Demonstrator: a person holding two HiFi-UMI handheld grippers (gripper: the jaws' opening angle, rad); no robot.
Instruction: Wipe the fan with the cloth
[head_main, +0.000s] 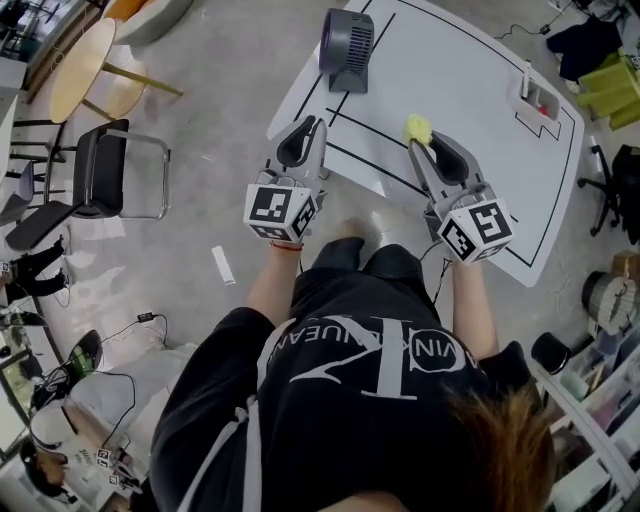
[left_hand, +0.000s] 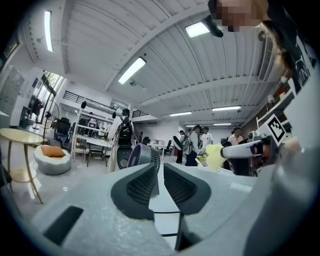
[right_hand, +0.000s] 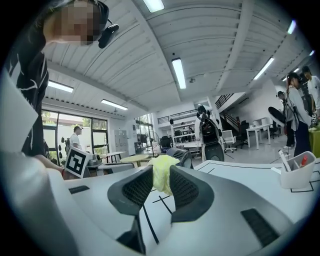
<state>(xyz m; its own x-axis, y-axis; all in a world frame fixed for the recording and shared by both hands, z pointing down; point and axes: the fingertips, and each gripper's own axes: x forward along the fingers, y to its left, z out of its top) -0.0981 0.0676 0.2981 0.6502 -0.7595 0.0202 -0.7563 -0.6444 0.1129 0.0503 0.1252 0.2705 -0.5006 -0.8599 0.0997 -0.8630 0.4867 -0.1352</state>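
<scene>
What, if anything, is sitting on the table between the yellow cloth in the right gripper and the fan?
Nothing visible. The right gripper holds the cloth in its jaws above the table, and only the black-lined surface lies between cloth and fan.

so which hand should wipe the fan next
Right. Its tongs pinch the cloth and point toward the fan across the table. The left tongs hold nothing, so that hand would need the cloth first.
</scene>
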